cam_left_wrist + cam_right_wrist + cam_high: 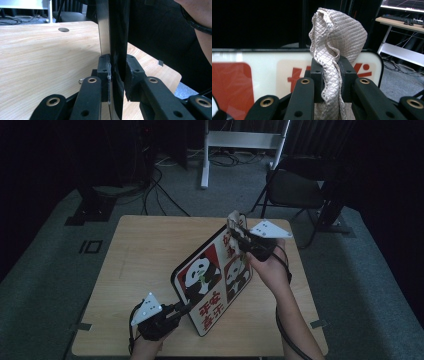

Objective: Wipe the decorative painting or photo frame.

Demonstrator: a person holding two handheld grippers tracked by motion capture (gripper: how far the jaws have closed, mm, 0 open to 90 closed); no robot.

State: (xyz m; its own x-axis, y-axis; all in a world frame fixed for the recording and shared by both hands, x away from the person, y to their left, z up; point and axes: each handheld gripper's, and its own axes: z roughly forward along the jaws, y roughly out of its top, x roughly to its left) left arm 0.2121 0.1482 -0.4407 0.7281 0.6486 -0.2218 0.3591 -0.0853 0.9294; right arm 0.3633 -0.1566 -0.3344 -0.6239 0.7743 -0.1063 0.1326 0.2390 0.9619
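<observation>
The step in hand looks like wiping the panda board (pixel 212 282), a flat printed panel with a black rim that stands tilted on edge over the wooden table (pixel 145 255). The left gripper (pixel 184 309) clamps the board's lower edge: in the left gripper view its two black jaws stand narrow, pressed to either face of the thin panel (pixel 115 50), which rises straight up between them. The right gripper (pixel 243 241) sits at the board's far upper corner with its jaws closed tight on a beige quilted cloth (pixel 337 42); the fabric is pinched in a fold between the pads and billows out above them in a loose crest.

In the right gripper view the board (pixel 262 72) lies just behind and below the cloth, its white and red print facing the jaws; whether the fabric actually touches the surface I cannot tell (the high view puts it right at the top edge).

The next move, as I judge it, calls for laying the cloth's free fold flat against the printed face and drawing it along, while the left grip keeps the panel from swinging or slipping
</observation>
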